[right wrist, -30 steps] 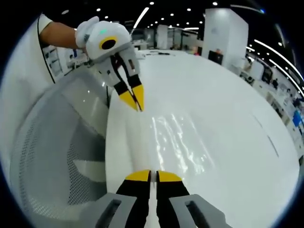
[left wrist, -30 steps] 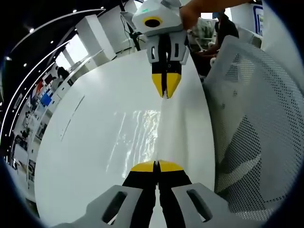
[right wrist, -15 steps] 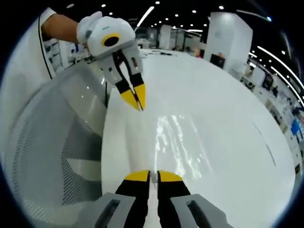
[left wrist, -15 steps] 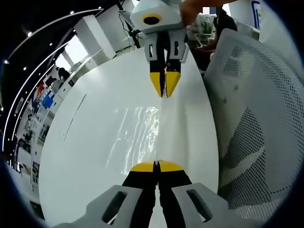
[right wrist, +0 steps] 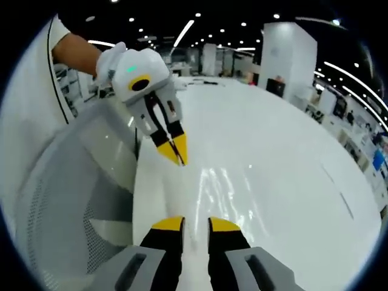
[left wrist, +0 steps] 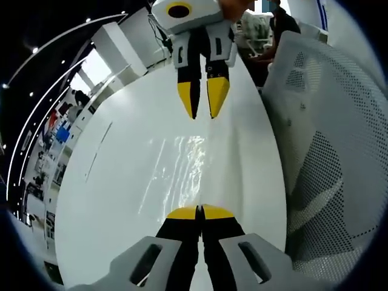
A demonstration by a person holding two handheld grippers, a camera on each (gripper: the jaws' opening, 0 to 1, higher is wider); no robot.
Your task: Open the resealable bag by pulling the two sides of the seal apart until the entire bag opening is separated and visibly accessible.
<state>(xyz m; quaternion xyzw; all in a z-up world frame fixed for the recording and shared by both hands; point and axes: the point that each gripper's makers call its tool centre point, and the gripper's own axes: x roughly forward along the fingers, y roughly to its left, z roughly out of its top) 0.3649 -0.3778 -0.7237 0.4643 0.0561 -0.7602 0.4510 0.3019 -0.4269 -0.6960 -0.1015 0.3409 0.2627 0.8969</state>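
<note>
The clear resealable bag (left wrist: 182, 167) shows only as faint glints and a thin edge over the white table (left wrist: 121, 182). My left gripper (left wrist: 200, 211) is shut on the near edge of the bag. Opposite it, my right gripper (left wrist: 202, 102) hangs over the table with its yellow fingertips apart and nothing between them. In the right gripper view, my right gripper (right wrist: 195, 225) stands open at the bottom, and the left gripper (right wrist: 177, 151) is shut ahead of it, with the bag (right wrist: 212, 182) glinting below its tips.
A white mesh chair back (left wrist: 327, 151) stands close beside the table edge, also seen as the chair back (right wrist: 60, 200) in the right gripper view. A person's sleeve and gloved hand (right wrist: 106, 51) hold the left gripper. Desks and people sit far behind.
My right gripper has opened and let go of the bag's edge, and has drawn back a little. The left gripper stays shut.
</note>
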